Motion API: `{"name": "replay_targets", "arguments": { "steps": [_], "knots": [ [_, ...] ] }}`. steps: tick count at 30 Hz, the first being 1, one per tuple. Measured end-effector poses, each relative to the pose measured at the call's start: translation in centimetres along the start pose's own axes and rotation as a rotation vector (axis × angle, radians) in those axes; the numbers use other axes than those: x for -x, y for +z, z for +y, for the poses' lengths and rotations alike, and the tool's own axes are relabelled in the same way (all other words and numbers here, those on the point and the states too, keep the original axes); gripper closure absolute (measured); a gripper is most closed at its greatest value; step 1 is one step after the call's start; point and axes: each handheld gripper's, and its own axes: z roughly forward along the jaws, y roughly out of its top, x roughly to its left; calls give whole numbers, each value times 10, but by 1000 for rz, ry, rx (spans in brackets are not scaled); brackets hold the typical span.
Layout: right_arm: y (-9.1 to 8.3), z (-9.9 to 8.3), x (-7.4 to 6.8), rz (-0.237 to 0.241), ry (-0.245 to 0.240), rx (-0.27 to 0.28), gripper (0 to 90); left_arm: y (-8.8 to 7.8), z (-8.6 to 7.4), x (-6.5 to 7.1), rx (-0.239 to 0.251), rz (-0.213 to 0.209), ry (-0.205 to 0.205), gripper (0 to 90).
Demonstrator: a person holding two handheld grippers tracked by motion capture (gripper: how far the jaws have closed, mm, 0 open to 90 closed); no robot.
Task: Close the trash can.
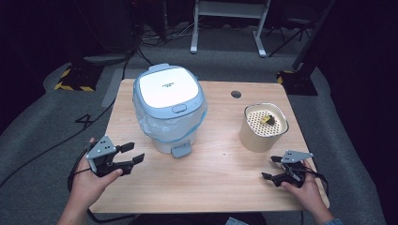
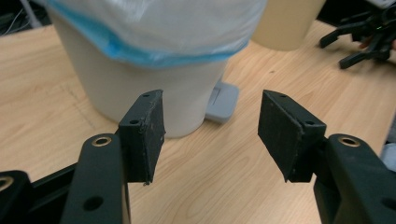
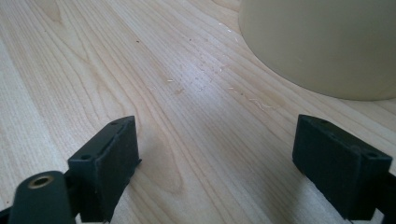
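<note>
Nearest, the left tongs (image 1: 131,153) and right tongs (image 1: 271,168) rest on the tabletop (image 1: 220,178), both gaping wide and empty. Farther back stand a lidded bin (image 1: 169,108) at centre-left and a cream pot (image 1: 264,127) to the right.

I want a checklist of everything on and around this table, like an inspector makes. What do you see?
Surface: wooden table, a round hole near its far edge.
Job's things: small bin, lid shut, blue-edged liner folded over its rim, grey pedal facing the person; cream tub with a holed insert and a small dark-and-yellow item on it.
Clutter: nothing seen.
Grippers: left gripper and right gripper, both hand-held, jaws open, holding nothing.
Cables: black cable on the floor at left.
Surroundings: grey carpet, white frame legs, yellow-black striped bases, dark room.
</note>
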Motion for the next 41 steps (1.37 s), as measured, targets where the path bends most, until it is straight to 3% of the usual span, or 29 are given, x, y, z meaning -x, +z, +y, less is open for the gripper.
{"name": "replay_targets", "arguments": {
  "steps": [13, 20, 29, 32, 41],
  "knots": [
    [0, 0, 0, 1, -1, 0, 145, 32, -47, -9, -108, 41, -66, 428],
    [0, 0, 0, 1, -2, 0, 145, 45, -60, -9, -198, 64, -36, 426],
    [0, 0, 0, 1, -2, 0, 145, 58, -73, -13, -294, 106, -14, 340],
    [0, 0, 0, 1, -1, 0, 145, 60, -77, -15, -267, 113, 14, 280],
    [0, 0, 0, 2, -2, 0, 144, 61, -78, -16, -267, 118, 11, 243]
  ]
}}
